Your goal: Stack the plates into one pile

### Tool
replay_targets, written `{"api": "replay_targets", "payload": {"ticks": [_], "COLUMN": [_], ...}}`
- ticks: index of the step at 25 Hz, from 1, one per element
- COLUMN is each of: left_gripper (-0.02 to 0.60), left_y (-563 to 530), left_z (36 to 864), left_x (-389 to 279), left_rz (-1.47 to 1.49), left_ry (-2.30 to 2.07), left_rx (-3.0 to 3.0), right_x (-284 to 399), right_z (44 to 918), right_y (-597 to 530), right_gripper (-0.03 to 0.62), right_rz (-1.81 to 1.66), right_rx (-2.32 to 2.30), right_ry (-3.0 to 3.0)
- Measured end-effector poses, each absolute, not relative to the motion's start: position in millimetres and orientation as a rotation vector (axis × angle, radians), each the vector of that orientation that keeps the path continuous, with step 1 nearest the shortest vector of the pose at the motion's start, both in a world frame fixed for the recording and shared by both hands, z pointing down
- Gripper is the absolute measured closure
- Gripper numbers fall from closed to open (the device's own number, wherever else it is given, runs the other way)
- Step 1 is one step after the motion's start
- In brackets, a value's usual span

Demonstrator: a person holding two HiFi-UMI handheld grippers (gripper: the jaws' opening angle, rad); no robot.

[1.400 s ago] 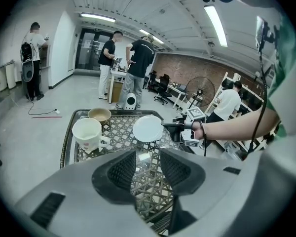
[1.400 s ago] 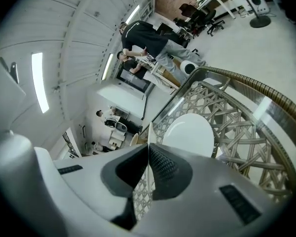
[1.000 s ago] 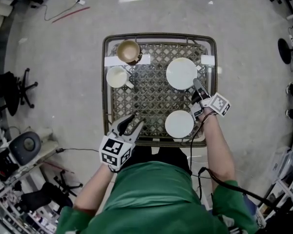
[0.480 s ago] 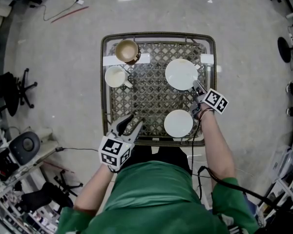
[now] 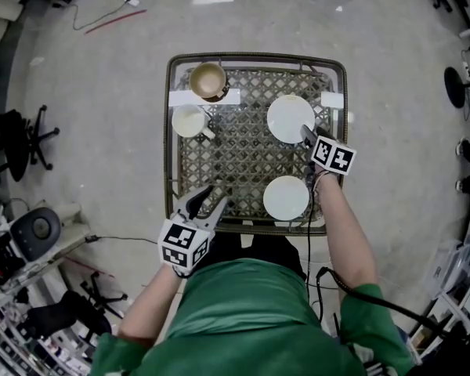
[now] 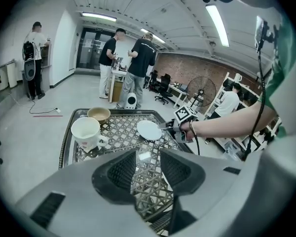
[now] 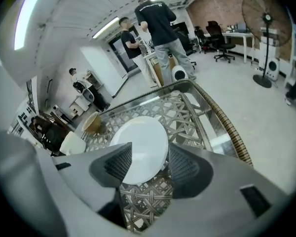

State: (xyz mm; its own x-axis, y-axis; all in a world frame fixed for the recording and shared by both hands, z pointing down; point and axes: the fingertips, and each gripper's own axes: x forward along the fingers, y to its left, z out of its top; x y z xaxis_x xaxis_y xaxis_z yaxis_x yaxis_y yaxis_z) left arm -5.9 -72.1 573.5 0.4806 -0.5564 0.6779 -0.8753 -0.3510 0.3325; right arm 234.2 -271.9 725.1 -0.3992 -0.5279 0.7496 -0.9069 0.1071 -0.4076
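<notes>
Sharing the rimmed table [image 5: 169, 131]: far plate [image 5: 291, 118], near plate [image 5: 286, 197], mug [image 5: 189, 121], brown bowl [image 5: 207, 79].

No words, numbers or brand names can be read anywhere. The left cube [image 5: 185, 244], on my left tongs [image 5: 217, 193], and the right cube [image 5: 333, 156], on my right tongs [image 5: 306, 134], bear only black-and-white square patterns. White strips [image 5: 182, 99] beyond both tongs show no legible writing.
</notes>
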Motion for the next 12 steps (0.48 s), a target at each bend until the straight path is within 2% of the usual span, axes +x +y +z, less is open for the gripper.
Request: {"api": "replay_targets", "payload": {"ticks": [12], "left_gripper": [0.417], "left_y": [-79.8], "left_z": [547.9], "left_x": [10.7], "left_rz": [0.554], "left_ry": [-1.164], "left_rx": [2.162], "right_x": [250.5], "right_z": [633.2], "right_y": [-237.0], "right_gripper": [0.364], "right_rz": [1.159], "right_rx": [1.531], "right_ry": [-2.126]}}
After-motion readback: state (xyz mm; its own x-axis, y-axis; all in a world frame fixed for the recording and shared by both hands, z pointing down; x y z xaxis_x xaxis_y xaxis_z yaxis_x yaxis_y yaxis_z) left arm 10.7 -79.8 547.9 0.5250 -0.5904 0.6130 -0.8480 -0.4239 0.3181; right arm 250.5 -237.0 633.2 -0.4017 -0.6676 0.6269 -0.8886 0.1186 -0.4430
